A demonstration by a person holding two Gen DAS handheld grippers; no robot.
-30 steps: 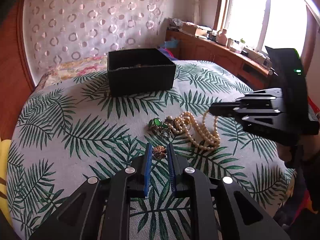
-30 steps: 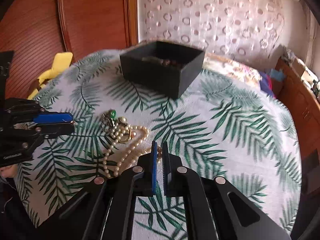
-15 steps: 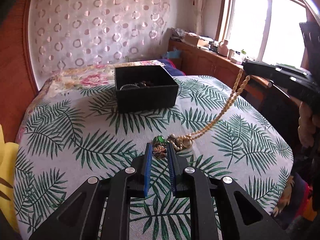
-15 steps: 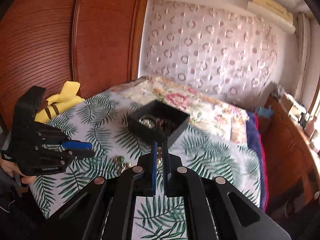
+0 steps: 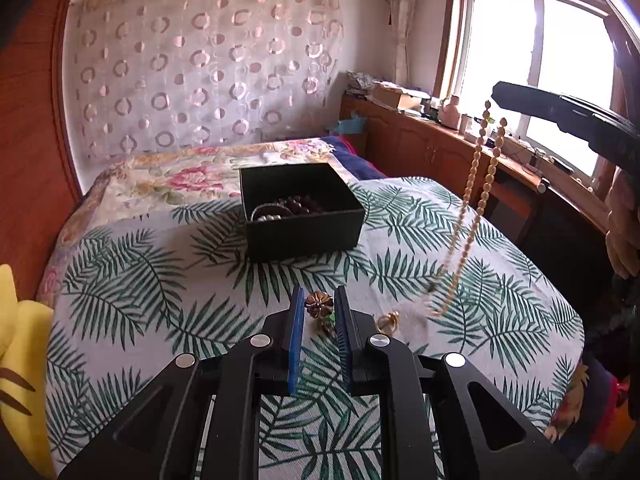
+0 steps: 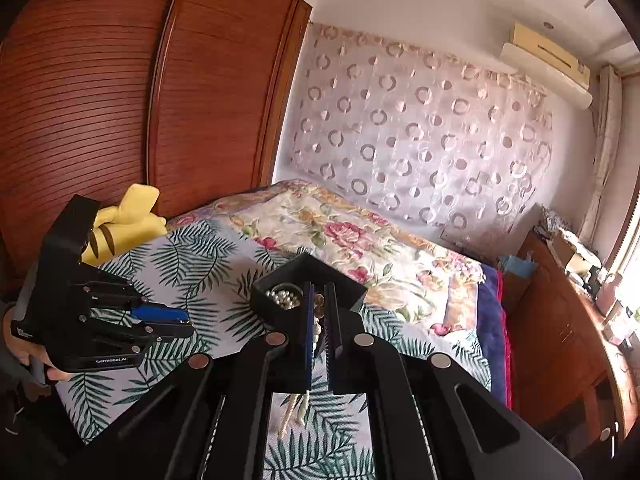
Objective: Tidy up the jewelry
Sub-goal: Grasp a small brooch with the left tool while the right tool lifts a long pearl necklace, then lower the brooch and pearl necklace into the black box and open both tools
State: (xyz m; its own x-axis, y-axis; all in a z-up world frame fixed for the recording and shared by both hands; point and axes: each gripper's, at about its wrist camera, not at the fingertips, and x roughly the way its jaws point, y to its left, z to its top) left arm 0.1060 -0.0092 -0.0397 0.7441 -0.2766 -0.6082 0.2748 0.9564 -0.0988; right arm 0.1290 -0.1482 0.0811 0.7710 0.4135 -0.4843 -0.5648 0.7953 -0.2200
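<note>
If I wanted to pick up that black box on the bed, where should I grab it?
Pinch the black box by the rim of its near wall, coming straight down from above. Its top is open and its walls stand thin and upright, so a wall fits a pinch; the whole box looks too wide. Stay clear of the beads inside.

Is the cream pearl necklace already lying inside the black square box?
No: in the left wrist view the cream pearl necklace hangs from the right gripper, beside the black square box, not in it.
</note>
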